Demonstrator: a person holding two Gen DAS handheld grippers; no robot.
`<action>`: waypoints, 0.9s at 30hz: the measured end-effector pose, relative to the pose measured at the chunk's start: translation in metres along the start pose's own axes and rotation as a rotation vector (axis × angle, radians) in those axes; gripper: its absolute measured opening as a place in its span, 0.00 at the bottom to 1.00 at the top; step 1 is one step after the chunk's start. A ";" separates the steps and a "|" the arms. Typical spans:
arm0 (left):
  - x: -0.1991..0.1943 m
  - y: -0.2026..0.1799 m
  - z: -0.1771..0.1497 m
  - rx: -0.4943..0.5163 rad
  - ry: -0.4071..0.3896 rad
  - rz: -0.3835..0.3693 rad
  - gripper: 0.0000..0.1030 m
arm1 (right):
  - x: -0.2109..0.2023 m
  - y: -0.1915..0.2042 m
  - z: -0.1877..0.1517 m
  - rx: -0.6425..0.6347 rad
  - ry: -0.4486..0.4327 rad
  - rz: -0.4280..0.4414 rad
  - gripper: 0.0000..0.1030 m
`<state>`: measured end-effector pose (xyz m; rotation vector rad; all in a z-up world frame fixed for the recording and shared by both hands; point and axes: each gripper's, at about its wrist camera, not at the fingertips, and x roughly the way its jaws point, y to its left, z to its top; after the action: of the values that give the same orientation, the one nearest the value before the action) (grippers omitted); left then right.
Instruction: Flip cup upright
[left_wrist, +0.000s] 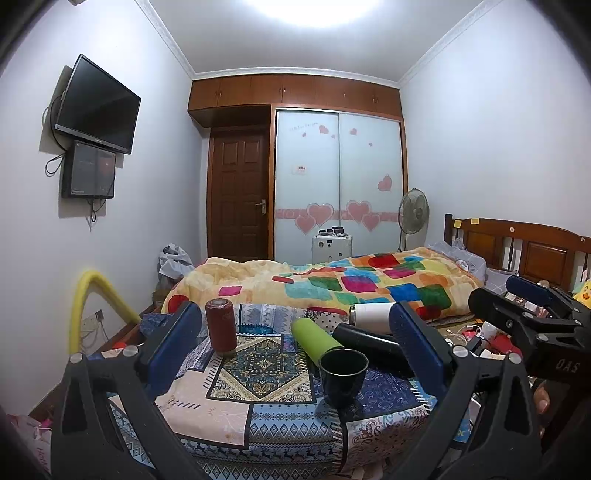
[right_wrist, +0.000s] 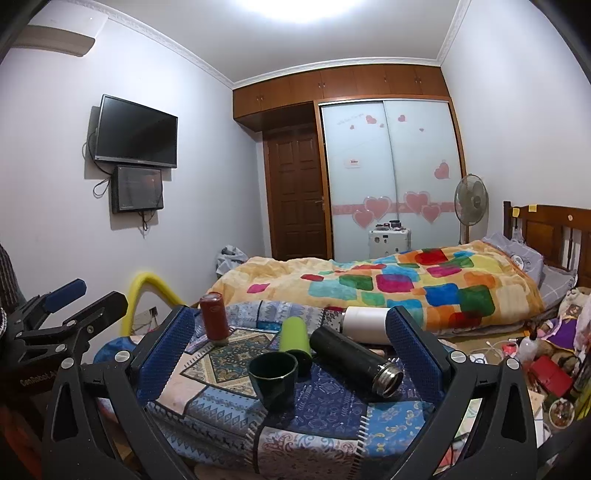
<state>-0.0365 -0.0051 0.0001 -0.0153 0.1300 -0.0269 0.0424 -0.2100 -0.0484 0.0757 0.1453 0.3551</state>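
A dark green cup (left_wrist: 342, 376) stands upright, mouth up, on a patterned cloth (left_wrist: 258, 417); it also shows in the right wrist view (right_wrist: 273, 376). A red bottle (left_wrist: 221, 326) (right_wrist: 215, 320) stands upright at the back left. A lime green bottle (left_wrist: 316, 338) (right_wrist: 293, 338), a black flask (left_wrist: 373, 347) (right_wrist: 354, 360) and a white bottle (left_wrist: 371, 314) (right_wrist: 365, 320) lie on their sides. My left gripper (left_wrist: 295, 347) is open and empty, back from the cup. My right gripper (right_wrist: 290, 345) is open and empty too. The right gripper shows at the left view's right edge (left_wrist: 524, 314).
A bed with a colourful blanket (left_wrist: 332, 284) lies behind the cloth. A yellow foam tube (left_wrist: 92, 295) curves up at the left. Cluttered small items (right_wrist: 546, 369) lie on the floor to the right. A fan (left_wrist: 413, 214) stands by the wardrobe.
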 end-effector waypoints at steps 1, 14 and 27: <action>0.000 0.000 0.000 0.000 0.000 0.000 1.00 | 0.000 0.000 0.000 0.001 0.001 0.000 1.00; 0.003 -0.005 -0.001 0.003 0.013 -0.009 1.00 | 0.000 -0.001 0.002 -0.001 -0.005 0.004 1.00; 0.004 -0.006 -0.001 -0.003 0.018 -0.021 1.00 | -0.001 0.000 0.004 -0.001 -0.009 0.004 1.00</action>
<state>-0.0326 -0.0110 -0.0013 -0.0196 0.1477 -0.0476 0.0423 -0.2105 -0.0444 0.0767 0.1359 0.3588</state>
